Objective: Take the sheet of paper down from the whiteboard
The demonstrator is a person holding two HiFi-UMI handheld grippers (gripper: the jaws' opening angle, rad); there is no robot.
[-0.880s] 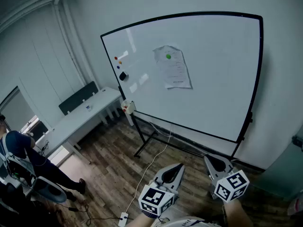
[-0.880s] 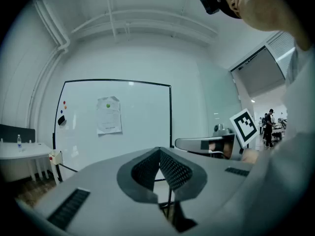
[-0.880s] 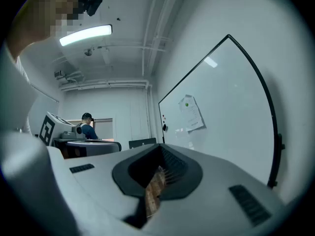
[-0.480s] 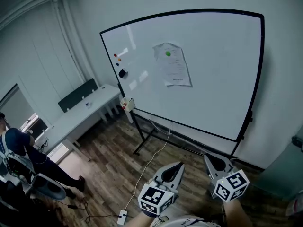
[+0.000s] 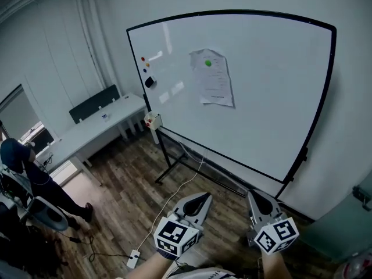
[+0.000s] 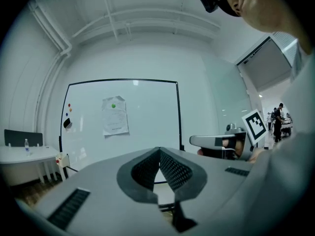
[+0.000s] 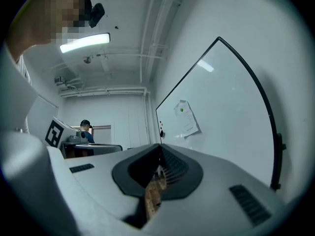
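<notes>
The sheet of paper (image 5: pixel 212 77) is pinned to the whiteboard (image 5: pixel 273 97), in the upper middle of the board's face and a little towards its left edge. It is held near its top by a green magnet (image 5: pixel 208 63). Its long axis runs up and down the whiteboard, with a slight tilt, and its lower edge appears to lift a little off the surface.

Near the whiteboard's left edge, a few small coloured magnets (image 5: pixel 143 58) and a black eraser (image 5: pixel 150 82) are seen, well apart from the sheet. A white bench (image 5: pixel 87 135) stands beyond that left edge, and wooden flooring lies below the board's stand.

The left claw (image 5: pixel 200 197) and the right claw (image 5: pixel 254 195) are held low in front of the whiteboard, well apart from it, both pointing roughly level towards it. Both are closed: in each gripper view the jaws are seen meeting at their tips with nothing between them.

From the claws, the sheet lies ahead and well above. In the head view the left claw is lined up almost under the sheet, while the right claw sits farther towards the whiteboard's right edge, so the left claw is judged the nearer. The board must be approached and a claw raised and opened before the sheet or its magnet can be reached.
</notes>
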